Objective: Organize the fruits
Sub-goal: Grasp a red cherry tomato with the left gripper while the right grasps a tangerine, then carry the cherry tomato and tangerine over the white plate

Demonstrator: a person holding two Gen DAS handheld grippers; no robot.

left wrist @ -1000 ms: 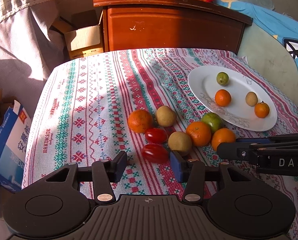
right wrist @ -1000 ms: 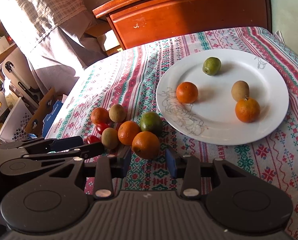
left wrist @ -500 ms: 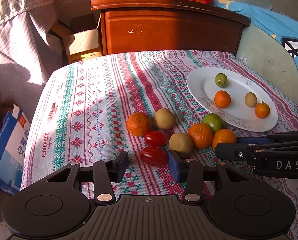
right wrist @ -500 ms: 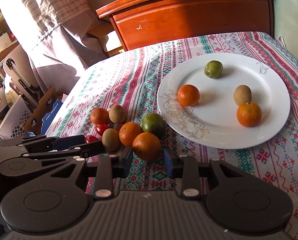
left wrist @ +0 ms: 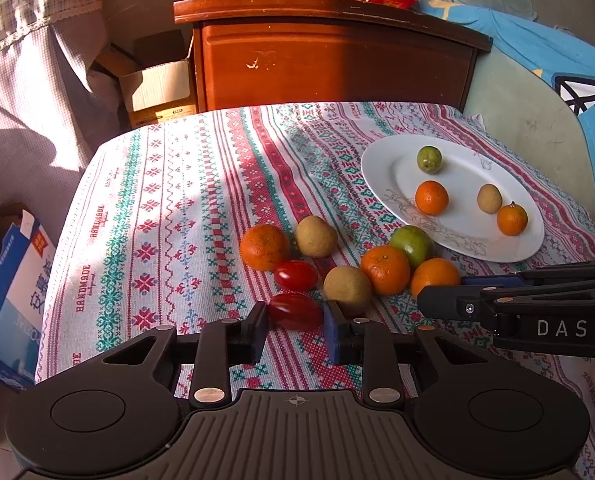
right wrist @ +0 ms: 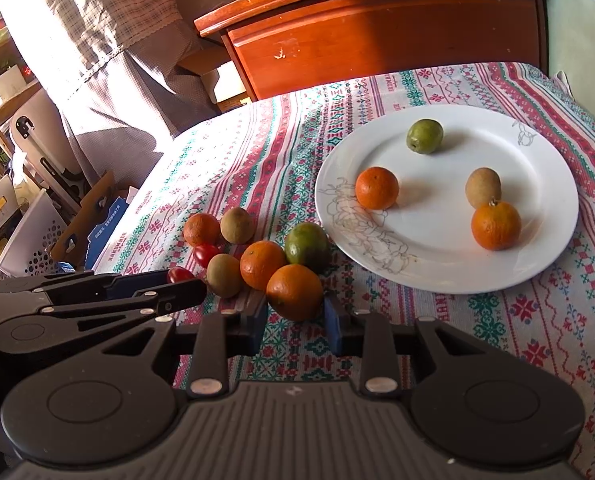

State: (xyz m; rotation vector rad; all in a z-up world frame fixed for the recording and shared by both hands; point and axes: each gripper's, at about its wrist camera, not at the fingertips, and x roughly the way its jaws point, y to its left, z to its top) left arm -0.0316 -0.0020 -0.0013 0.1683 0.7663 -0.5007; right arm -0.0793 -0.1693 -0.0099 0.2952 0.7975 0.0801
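Observation:
On the striped tablecloth lies a cluster of fruit: oranges, brown kiwis, a green fruit (left wrist: 412, 242) and two cherry tomatoes. My left gripper (left wrist: 295, 314) has its jaws closing on the nearer cherry tomato (left wrist: 293, 309), with a pad pressing each end. My right gripper (right wrist: 295, 305) is shut on the nearest orange (right wrist: 294, 290), which rests on the cloth. That same orange (left wrist: 433, 276) shows in the left wrist view beside the right fingers (left wrist: 437, 300). The white plate (right wrist: 537, 152) at the right holds two oranges, a green fruit and a kiwi.
A wooden cabinet (left wrist: 329, 64) stands behind the table. A cardboard box (left wrist: 157, 92) and a blue carton (left wrist: 13, 292) sit on the floor past the table's left edge. A white basket (right wrist: 29, 236) stands further left. A checked curtain (right wrist: 97, 40) hangs at the back left.
Both pairs of jaws have narrowed. The left ones came in onto the nearer cherry tomato, the right ones onto the nearest orange. Neither hand has shifted.

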